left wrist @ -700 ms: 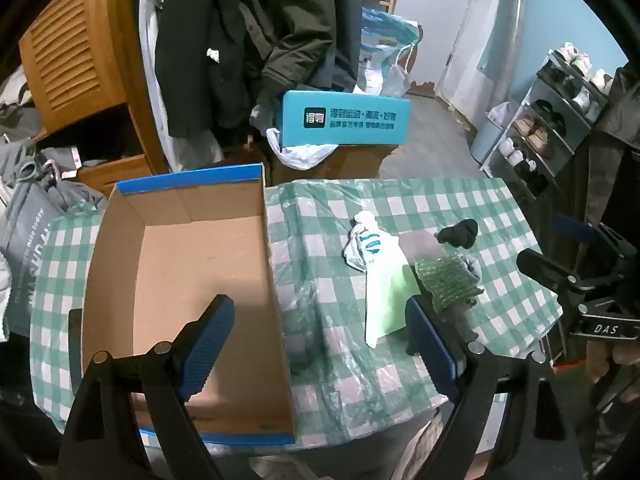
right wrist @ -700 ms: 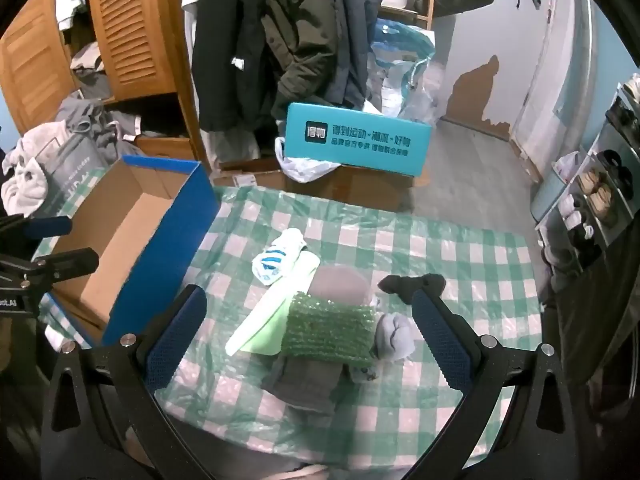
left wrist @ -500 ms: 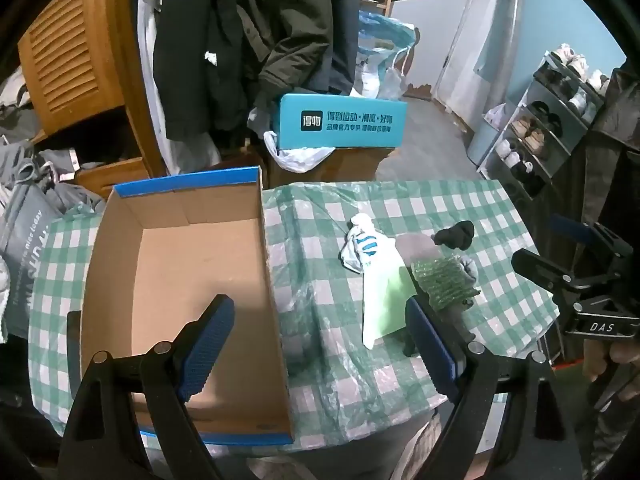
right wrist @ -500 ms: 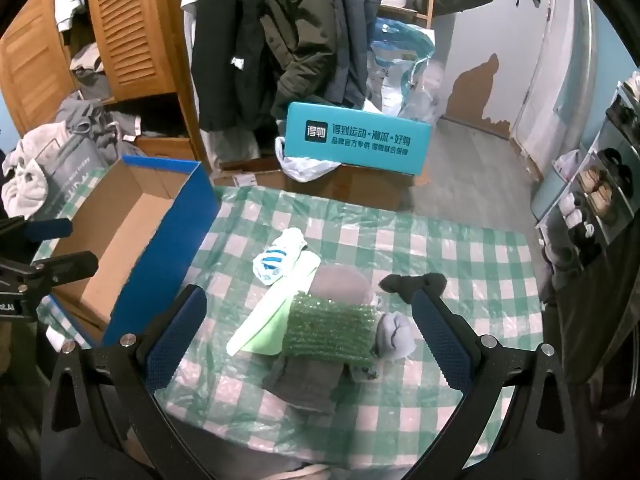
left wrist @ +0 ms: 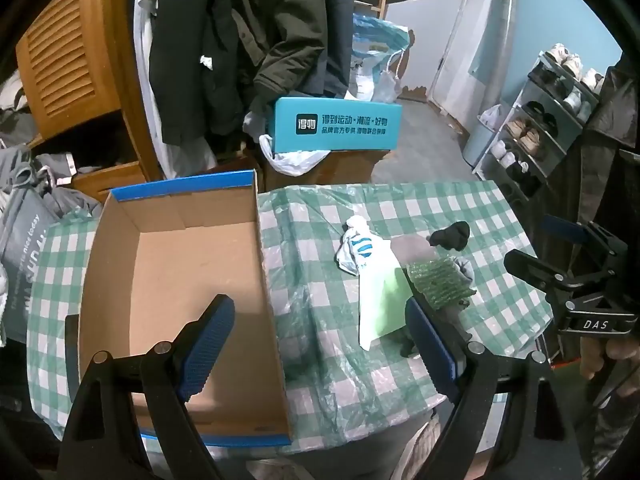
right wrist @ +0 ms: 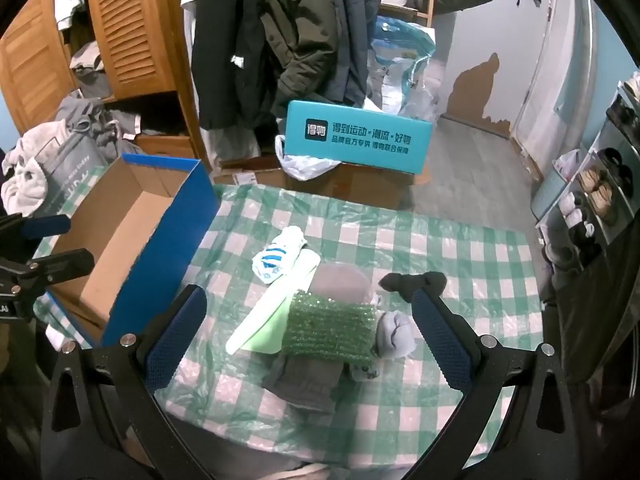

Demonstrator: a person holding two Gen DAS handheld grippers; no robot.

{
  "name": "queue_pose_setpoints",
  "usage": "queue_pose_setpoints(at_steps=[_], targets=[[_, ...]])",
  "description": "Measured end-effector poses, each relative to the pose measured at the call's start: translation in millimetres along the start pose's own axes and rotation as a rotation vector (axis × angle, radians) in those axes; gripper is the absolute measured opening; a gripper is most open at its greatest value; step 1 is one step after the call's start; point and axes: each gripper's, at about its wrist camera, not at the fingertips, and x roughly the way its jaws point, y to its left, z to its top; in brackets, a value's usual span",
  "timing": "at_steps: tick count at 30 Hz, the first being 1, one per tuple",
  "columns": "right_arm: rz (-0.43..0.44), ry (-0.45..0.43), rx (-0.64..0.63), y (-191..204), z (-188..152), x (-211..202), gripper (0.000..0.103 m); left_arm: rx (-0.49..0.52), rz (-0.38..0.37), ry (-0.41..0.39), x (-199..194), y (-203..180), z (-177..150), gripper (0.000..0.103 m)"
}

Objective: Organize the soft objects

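At the bottom of each wrist view, the left gripper (left wrist: pixel 316 344) and right gripper (right wrist: pixel 308 336) hang with jaws spread wide, holding nothing. Frame centre, a green mesh cloth (right wrist: pixel 328 327) tops the grey sock (right wrist: pixel 306 378), beside a white-blue sock (right wrist: pixel 276 258) and black sock (right wrist: pixel 412 282). The cardboard box (right wrist: pixel 160 236) stands at left.

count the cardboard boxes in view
2. The open blue shoebox sits on the left of the checked table. The teal printed box sits behind the table's far edge. More may be hidden in the clutter.
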Motion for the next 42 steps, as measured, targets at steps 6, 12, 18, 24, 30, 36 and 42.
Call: queue_pose_setpoints(at_steps=[6,12,18,24,30,36,42], targets=[[-0.001,-0.001,0.001,0,0,1,0.101,0.005,0.002,-0.001,0,-1,-1,0.088],[-0.001,0.004,0.002,0,-1,2,0.101,0.004,0.0,0.001,1,-2,-3,0.088],[0.0,0.004,0.002,-1,-2,3,0.101,0.005,-0.001,0.002,2,-3,-5,0.088],[0.0,0.005,0.003,-2,-3,3,0.101,0.013,-0.001,0.004,5,-6,-10,0.088],[0.0,0.006,0.002,-3,-3,2,0.101,0.012,-0.001,0.005,5,-6,-9,0.088],[0.0,0.005,0.002,-4,-3,2,0.101,0.012,-0.001,0.006,5,-6,-10,0.088],[0.0,0.006,0.004,-5,-3,2,0.101,0.012,-0.001,0.008,5,-6,-9,0.088]])
